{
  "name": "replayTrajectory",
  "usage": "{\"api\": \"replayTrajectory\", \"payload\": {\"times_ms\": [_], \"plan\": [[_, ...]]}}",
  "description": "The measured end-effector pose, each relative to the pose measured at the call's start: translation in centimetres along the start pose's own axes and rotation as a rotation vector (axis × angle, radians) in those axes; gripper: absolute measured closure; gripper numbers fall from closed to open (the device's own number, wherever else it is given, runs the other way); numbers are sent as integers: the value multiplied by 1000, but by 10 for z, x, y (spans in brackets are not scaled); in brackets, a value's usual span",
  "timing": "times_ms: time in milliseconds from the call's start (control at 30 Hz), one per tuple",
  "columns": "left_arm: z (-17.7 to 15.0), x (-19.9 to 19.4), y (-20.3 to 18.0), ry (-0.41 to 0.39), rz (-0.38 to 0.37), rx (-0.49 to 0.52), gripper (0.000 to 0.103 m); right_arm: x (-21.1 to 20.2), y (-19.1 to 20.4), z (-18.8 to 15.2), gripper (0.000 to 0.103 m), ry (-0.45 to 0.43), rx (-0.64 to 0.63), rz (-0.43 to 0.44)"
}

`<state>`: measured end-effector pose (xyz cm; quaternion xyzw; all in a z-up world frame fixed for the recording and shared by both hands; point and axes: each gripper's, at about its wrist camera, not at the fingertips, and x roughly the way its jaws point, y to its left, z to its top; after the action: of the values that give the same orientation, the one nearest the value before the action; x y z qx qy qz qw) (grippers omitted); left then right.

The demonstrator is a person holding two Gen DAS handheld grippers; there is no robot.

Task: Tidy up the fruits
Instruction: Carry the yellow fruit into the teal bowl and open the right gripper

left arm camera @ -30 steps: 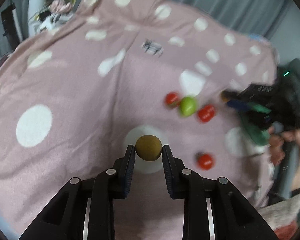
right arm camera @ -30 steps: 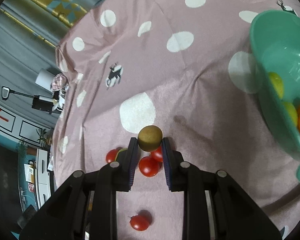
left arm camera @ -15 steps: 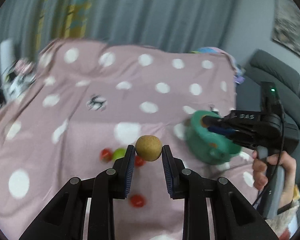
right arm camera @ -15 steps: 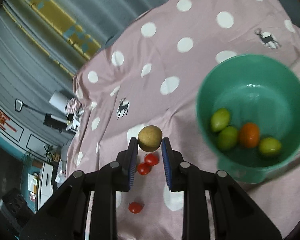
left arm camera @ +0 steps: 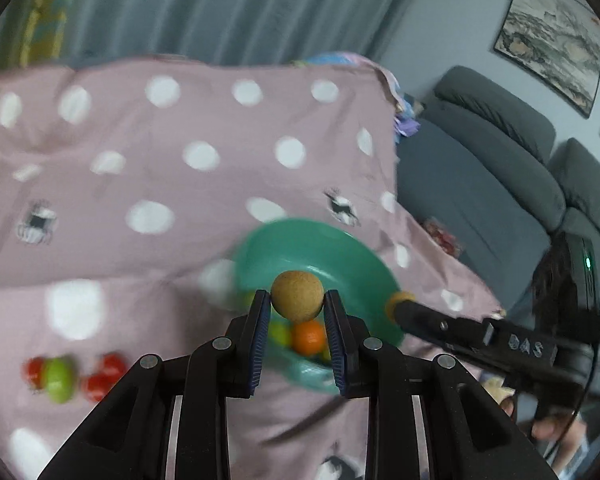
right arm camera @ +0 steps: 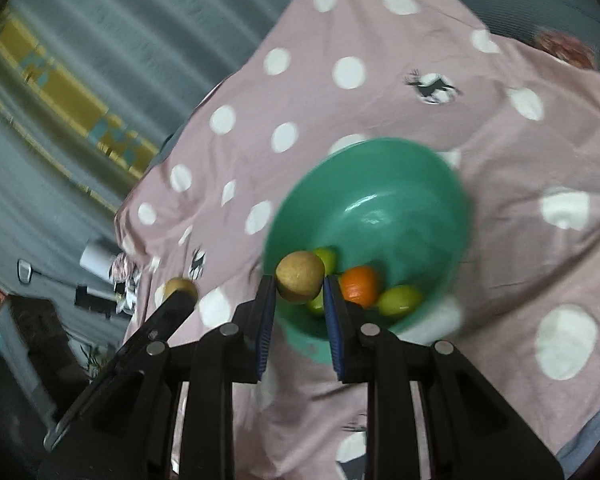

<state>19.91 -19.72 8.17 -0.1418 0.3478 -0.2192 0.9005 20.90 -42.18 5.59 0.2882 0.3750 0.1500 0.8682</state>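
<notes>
My left gripper (left arm camera: 297,305) is shut on a brown round fruit (left arm camera: 297,295), held above the near rim of the green bowl (left arm camera: 332,248). My right gripper (right arm camera: 299,289) is shut on another brown round fruit (right arm camera: 300,277), held over the bowl's (right arm camera: 400,184) near left edge. The bowl holds an orange (right arm camera: 359,285) and several green fruits (right arm camera: 399,300). In the left wrist view the right gripper (left arm camera: 396,304) reaches in from the right with its fruit. In the right wrist view the left gripper (right arm camera: 180,290) shows at the left.
Several red tomatoes (left arm camera: 100,376) and a green fruit (left arm camera: 58,376) lie on the pink dotted cloth (left arm camera: 180,200) left of the bowl. A grey sofa (left arm camera: 500,152) stands to the right. Curtains hang behind.
Both grippers have swung with their brown fruits from above the tomatoes toward the green bowl, which now sits just beyond the fingertips.
</notes>
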Motion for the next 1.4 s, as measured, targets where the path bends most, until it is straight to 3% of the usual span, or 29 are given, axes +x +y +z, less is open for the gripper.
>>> {"api": "replayTrajectory", "payload": {"times_ms": [100, 167, 267, 400, 467, 600, 800, 967, 1167, 1233, 1300, 1333, 1400], "plan": [[-4, 26, -19, -18, -28, 55, 75, 0, -14, 2, 78, 3, 17, 3], [-8, 46, -32, 41, -29, 94, 75, -1, -18, 4, 78, -7, 19, -12], [-13, 66, -42, 56, -79, 99, 75, -3, -24, 9, 78, -36, 18, -35], [-16, 100, -48, 105, 10, 88, 75, -8, -38, 10, 78, -42, 41, -61], [-21, 111, -51, 132, 19, 91, 75, -5, -45, 11, 78, -37, 55, -73], [-29, 115, -61, 117, -11, 73, 75, -1, -54, 11, 78, -13, 71, -88], [-39, 125, -68, 103, 61, 76, 75, -11, -63, 16, 78, -34, 63, -64], [-41, 114, -65, 23, 52, 19, 75, -11, -71, 16, 77, -25, 91, -26], [-42, 119, -67, 20, 98, 36, 75, -9, -78, 19, 73, -33, 125, -30], [-43, 119, -68, 43, 100, 61, 71, -9, -78, 19, 71, -27, 129, -25], [-41, 118, -70, 76, 90, 71, 46, -9, -74, 20, 64, -31, 138, -21], [-40, 115, -70, 80, 78, 71, 40, -9, -73, 20, 59, -33, 138, -22], [-38, 101, -69, 54, 36, 55, 18, -7, -63, 19, 51, -34, 133, -8]]}}
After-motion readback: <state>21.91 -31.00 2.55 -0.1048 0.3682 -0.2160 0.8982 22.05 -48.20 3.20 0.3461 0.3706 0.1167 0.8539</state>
